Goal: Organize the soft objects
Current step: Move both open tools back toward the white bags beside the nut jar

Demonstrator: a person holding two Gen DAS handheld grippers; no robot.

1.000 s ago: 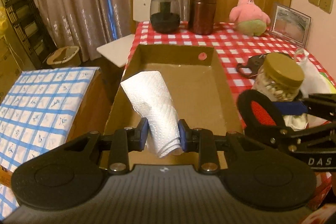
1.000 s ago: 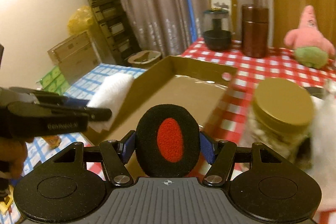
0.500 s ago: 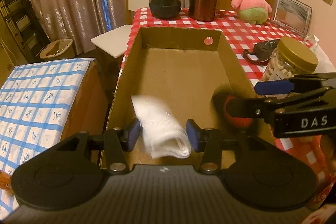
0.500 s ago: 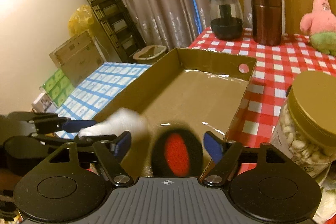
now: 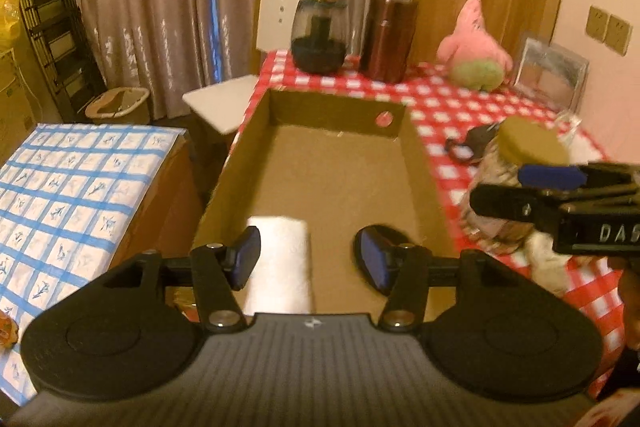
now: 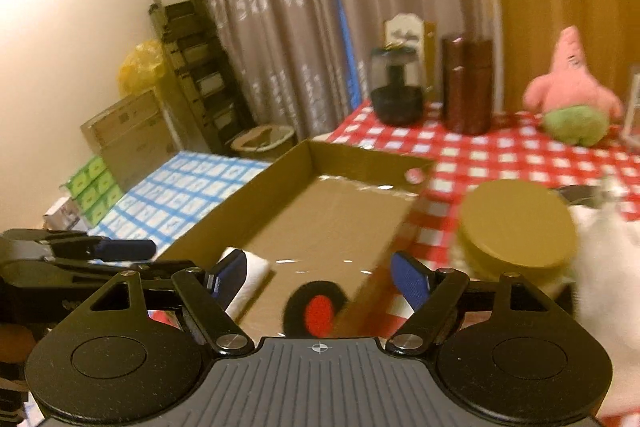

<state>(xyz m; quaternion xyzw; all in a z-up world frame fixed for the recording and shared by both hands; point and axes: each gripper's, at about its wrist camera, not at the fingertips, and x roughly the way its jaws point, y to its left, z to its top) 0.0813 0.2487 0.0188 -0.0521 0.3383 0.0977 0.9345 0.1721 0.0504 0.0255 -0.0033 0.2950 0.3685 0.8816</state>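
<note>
A white folded paper towel [image 5: 280, 259] lies on the floor of the open cardboard box [image 5: 336, 183], at its near left end. A black round pad with a red centre [image 6: 314, 311] lies in the box near its right wall; in the left wrist view only its dark edge [image 5: 390, 233] shows. My left gripper [image 5: 310, 261] is open and empty above the box's near end. My right gripper [image 6: 316, 279] is open and empty above the pad and the box's right wall [image 6: 384, 251]. A pink star plush [image 5: 474, 47] sits at the table's back.
A jar with a gold lid [image 5: 532, 147] stands right of the box on the red checked table [image 5: 440, 107]. A dark glass jar [image 5: 318, 43], a brown canister [image 5: 386, 43] and a picture frame [image 5: 550, 75] stand at the back. A blue checked surface [image 5: 76, 187] lies left.
Both grippers opened. The paper towel and the black and red pad dropped into the box. Both grippers have since drawn back and up from the box.
</note>
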